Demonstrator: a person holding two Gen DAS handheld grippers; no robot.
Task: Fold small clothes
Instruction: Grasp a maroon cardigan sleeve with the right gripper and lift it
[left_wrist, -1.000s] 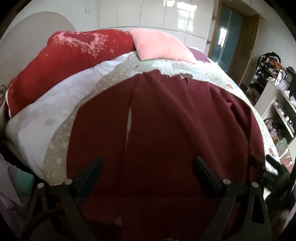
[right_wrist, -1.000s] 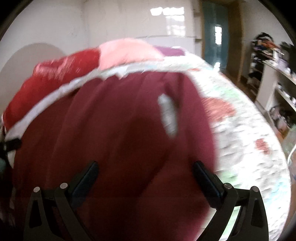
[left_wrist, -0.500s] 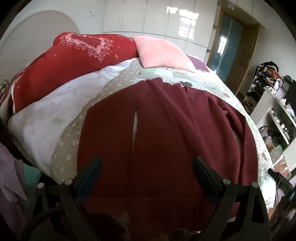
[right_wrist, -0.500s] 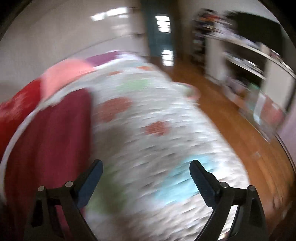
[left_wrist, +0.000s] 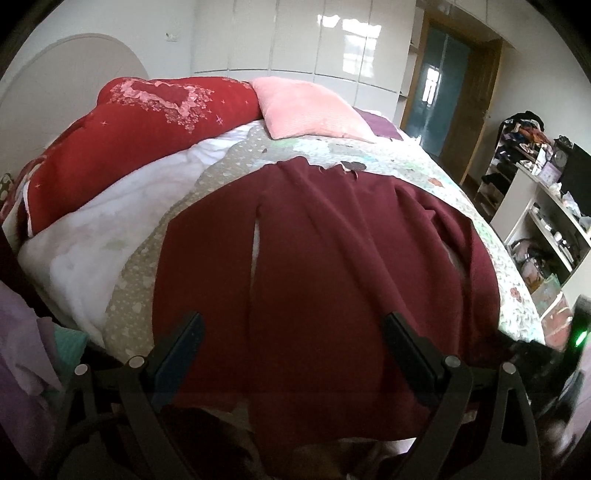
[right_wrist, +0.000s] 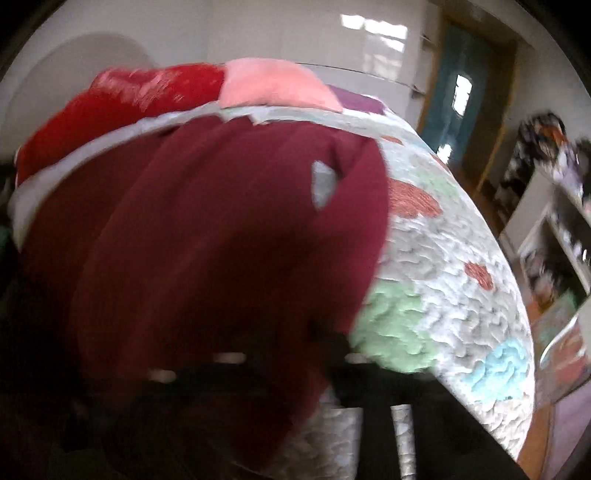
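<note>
garment (left_wrist: 332, 258): one, maroon knit, spread flat, slit
pillows: two, red embroidered (left_wrist: 140, 140), pink ribbed (left_wrist: 306, 107)
quilt (right_wrist: 443, 295): one, puckered patchwork
left gripper (left_wrist: 291, 347): jaws wide, empty
right gripper (right_wrist: 295, 369): blurred, jaws just closed together; grip unclear

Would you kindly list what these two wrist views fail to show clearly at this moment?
- Right claw: right wrist view, motion blur; the jaws have just been closing, but a grip on the maroon garment is unclear.
- Garment's near hem: left wrist view, cut off by the bottom edge and the open left claw.
- Shelf items: left wrist view, too small.
</note>
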